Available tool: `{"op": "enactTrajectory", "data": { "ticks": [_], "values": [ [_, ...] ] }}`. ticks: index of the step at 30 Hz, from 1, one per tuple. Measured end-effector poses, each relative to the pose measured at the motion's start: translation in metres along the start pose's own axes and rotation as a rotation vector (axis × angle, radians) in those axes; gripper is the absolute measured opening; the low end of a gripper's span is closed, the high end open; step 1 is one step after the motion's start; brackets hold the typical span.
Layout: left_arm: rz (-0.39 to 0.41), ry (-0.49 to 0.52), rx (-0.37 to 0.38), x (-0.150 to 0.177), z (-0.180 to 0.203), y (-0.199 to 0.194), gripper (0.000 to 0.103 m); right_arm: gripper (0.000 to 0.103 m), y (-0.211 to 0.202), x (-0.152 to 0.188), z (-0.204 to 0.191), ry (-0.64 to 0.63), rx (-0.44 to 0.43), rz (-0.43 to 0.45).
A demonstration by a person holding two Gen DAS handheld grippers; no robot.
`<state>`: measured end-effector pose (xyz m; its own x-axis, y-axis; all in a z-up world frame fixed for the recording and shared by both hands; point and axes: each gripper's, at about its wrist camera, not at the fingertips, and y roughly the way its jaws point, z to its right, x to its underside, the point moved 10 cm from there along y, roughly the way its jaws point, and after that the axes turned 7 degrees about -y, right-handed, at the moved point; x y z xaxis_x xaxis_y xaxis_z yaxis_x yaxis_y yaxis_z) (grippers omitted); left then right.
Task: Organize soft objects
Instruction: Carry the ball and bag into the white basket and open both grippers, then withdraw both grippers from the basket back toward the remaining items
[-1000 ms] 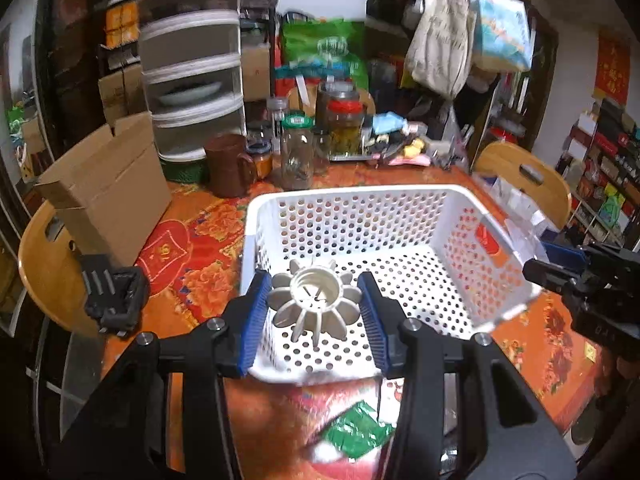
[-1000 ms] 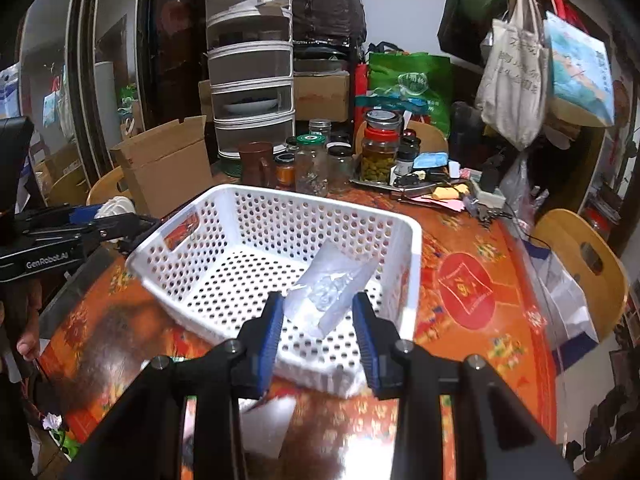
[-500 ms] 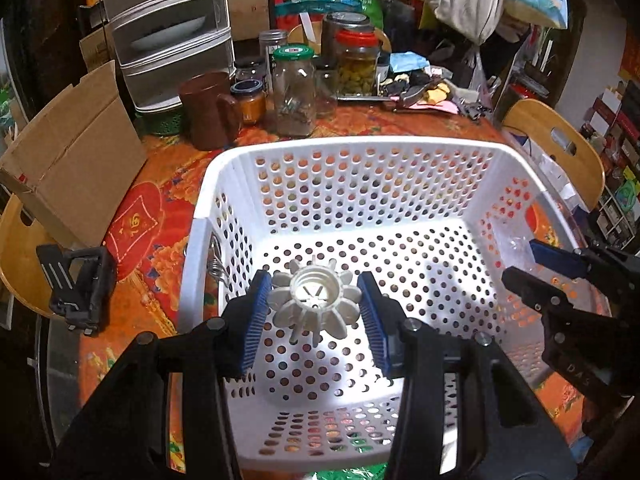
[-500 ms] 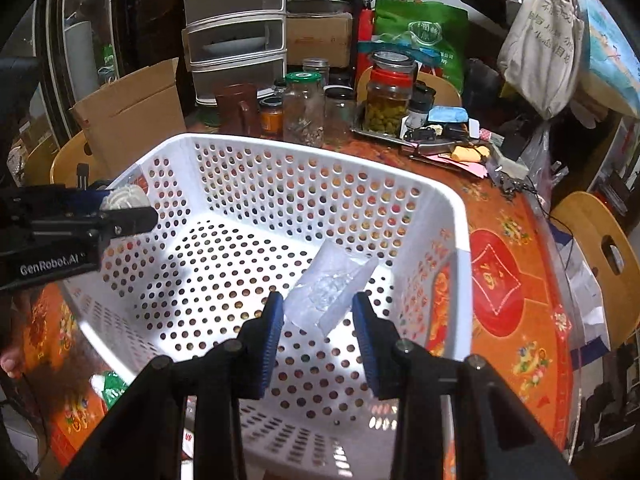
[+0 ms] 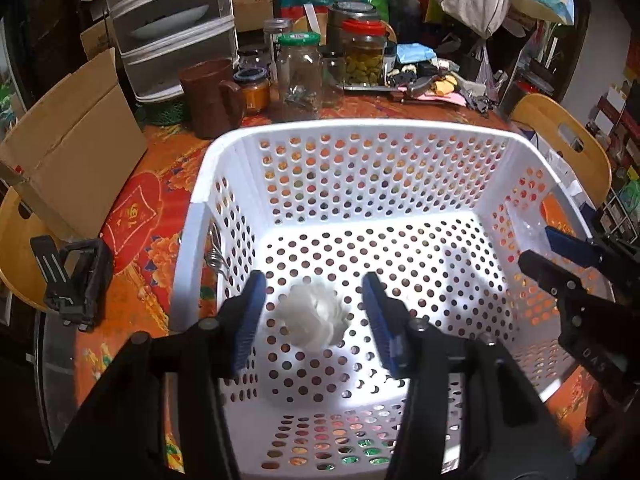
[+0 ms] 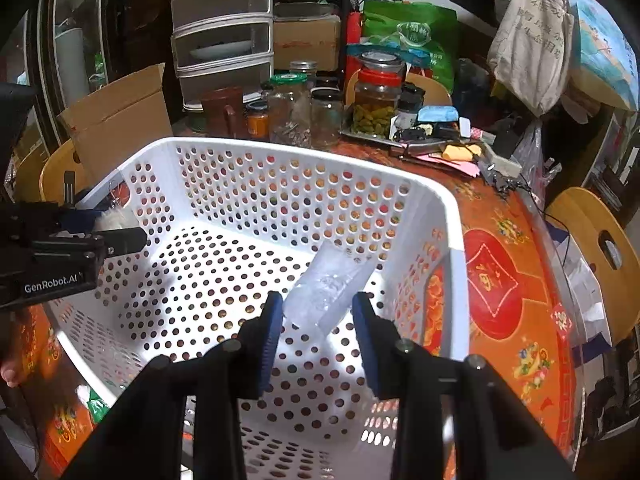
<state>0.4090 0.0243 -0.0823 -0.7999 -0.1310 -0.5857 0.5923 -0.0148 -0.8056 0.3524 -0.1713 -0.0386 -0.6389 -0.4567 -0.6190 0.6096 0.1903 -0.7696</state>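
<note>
Both grippers now reach down inside the white perforated basket (image 5: 404, 136), having descended from above its near rim.

Left wrist view: the left gripper (image 5: 314, 312) has just been opening its jaws; the blue pads stand clear of the white ridged object (image 5: 314, 318), which is blurred between them, just above the basket floor near the left wall. The right gripper (image 5: 560, 252) enters from the right edge.

Right wrist view: the right gripper (image 6: 318, 312) stays clamped on a clear plastic pouch (image 6: 330, 290), held above the floor near the basket's right wall. Jars (image 6: 290, 110) and a cardboard box (image 6: 120, 120) stand on the table (image 6: 504, 264) beyond the far rim.
</note>
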Motion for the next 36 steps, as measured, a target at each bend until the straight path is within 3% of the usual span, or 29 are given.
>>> {"op": "enactTrajectory", "data": {
  "ticks": [3,7,12,17,29,32,36],
  "values": [
    [0.029,0.001,-0.013,-0.003,-0.001,-0.006,0.069,0.040,-0.001,0.000,0.001,0.005,0.001,0.005],
    [0.054,0.025,-0.018,-0.006,0.002,-0.016,0.076,0.059,-0.008,-0.001,0.002,0.004,0.010,0.021],
    [0.096,0.041,-0.024,-0.008,0.003,-0.035,0.102,0.080,-0.024,-0.004,0.004,0.003,0.024,0.052],
    [0.135,0.072,-0.042,-0.001,0.001,-0.062,0.103,0.099,-0.046,-0.004,0.006,0.020,0.044,0.088],
    [0.206,0.014,-0.043,0.049,-0.042,-0.150,0.103,0.102,-0.109,0.028,-0.001,0.006,0.095,0.139],
    [0.200,0.011,-0.059,0.070,-0.053,-0.163,0.103,0.103,-0.121,0.041,-0.004,0.013,0.094,0.148],
    [0.182,-0.007,-0.024,0.104,-0.062,-0.169,0.103,0.103,-0.130,0.063,-0.007,0.030,0.085,0.149]
  ]
}}
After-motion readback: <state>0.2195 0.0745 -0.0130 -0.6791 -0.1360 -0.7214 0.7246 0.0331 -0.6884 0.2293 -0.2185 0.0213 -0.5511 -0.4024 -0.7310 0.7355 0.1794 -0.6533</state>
